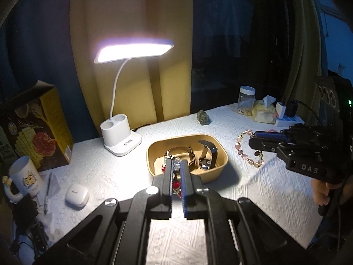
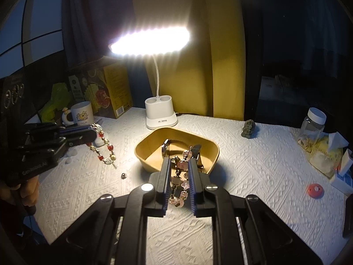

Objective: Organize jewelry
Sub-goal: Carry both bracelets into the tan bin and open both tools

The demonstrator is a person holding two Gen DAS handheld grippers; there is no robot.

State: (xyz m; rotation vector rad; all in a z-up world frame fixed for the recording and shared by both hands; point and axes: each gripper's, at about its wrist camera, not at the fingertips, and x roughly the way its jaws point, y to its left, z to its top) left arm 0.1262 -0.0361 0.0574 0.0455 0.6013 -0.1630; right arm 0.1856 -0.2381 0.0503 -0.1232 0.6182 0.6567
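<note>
A tan tray [image 1: 154,152] [image 2: 143,148] stands mid-table and holds two watches, a brown-strap one [image 1: 187,152] and a black-strap one [image 1: 209,152]. My left gripper [image 1: 176,165] is shut on a red-and-gold bead bracelet [image 1: 176,184] [image 2: 103,148], held above the cloth just left of and in front of the tray. My right gripper [image 2: 179,165] is shut on a pink bead bracelet [image 2: 182,183] [image 1: 249,152], held to the right of the tray. Each gripper shows from the side in the other's view, the left gripper [image 2: 88,134] and the right gripper [image 1: 253,141].
A lit white desk lamp [image 1: 121,141] stands behind the tray. A mug [image 1: 24,176], a food box [image 1: 37,128], an earbud case [image 1: 77,194] and a pen [image 1: 47,192] are left. A jar [image 1: 246,101], tissues [image 1: 264,110], a stone figure [image 1: 204,117] and a red disc [image 2: 315,190] are right.
</note>
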